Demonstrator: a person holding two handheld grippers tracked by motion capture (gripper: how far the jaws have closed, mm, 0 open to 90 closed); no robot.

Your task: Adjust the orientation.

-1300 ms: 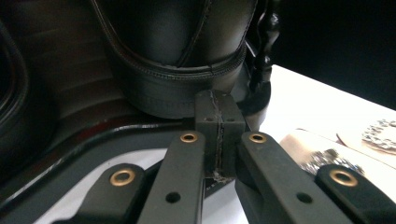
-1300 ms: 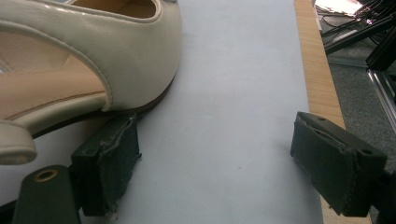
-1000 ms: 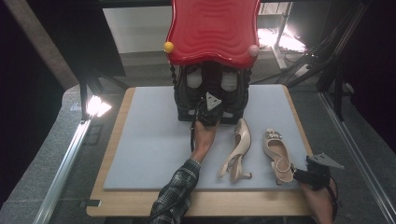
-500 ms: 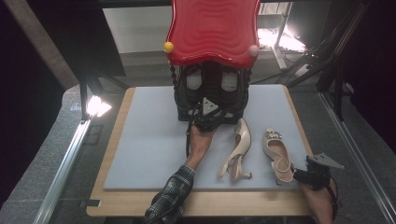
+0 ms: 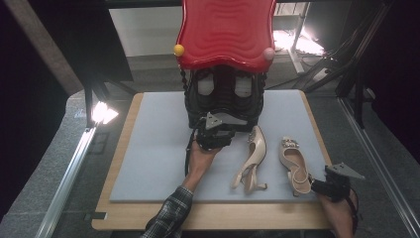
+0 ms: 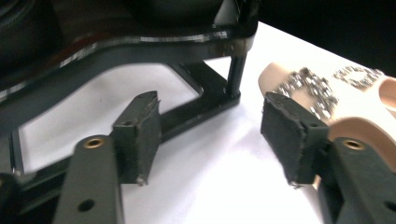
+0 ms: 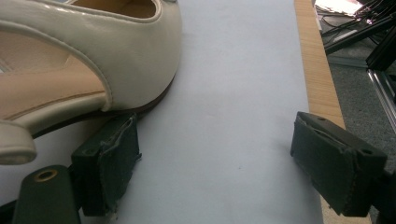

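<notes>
Since your left gripper (image 6: 210, 135) gapes empty at the black rack's foot (image 6: 233, 79), the cream jewelled slingback shoe (image 6: 322, 88) lies just right; right gripper (image 7: 229, 168) likewise wide, empty

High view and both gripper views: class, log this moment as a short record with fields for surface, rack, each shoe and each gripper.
surface: grey mat on a wooden table
rack: black rack with a red top, at the mat's far side
left shoe: beige heel, lying on its side
right shoe: beige heel, upright
left gripper: open, at the rack's base
right gripper: open, by the right shoe's heel
</notes>
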